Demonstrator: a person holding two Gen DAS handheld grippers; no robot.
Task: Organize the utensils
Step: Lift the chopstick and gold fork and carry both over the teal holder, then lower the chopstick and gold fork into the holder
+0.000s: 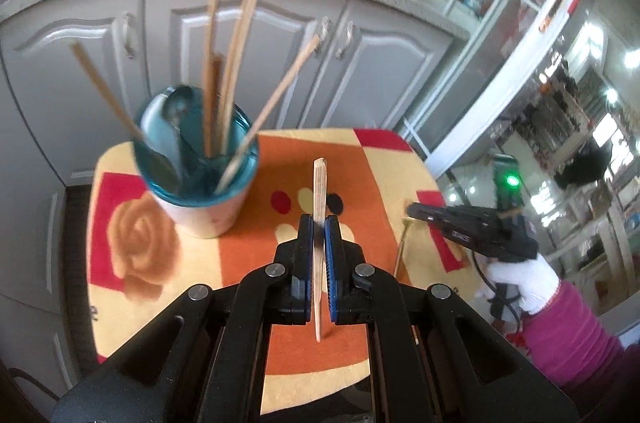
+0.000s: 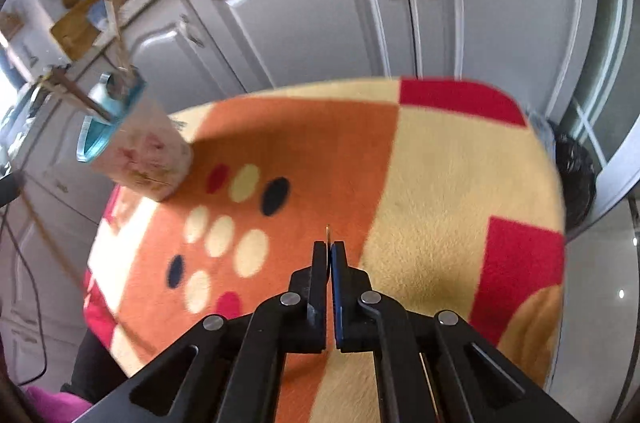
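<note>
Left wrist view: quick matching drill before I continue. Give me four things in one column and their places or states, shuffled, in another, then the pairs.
1. chopstick
2. utensil cup
3. metal spoon
4. right gripper

A. standing on the mat
B. bowl up inside the cup
C. clamped in the left gripper
D. over the mat's right edge, shut on a thin gold utensil

Pairs: 1-C, 2-A, 3-B, 4-D

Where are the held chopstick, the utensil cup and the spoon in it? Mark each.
chopstick (image 1: pixel 320 183), left wrist view, shaft above the fingers.
utensil cup (image 1: pixel 208 217), left wrist view, white outer wall.
spoon (image 1: pixel 178 109), left wrist view, bowl at the rim.
</note>
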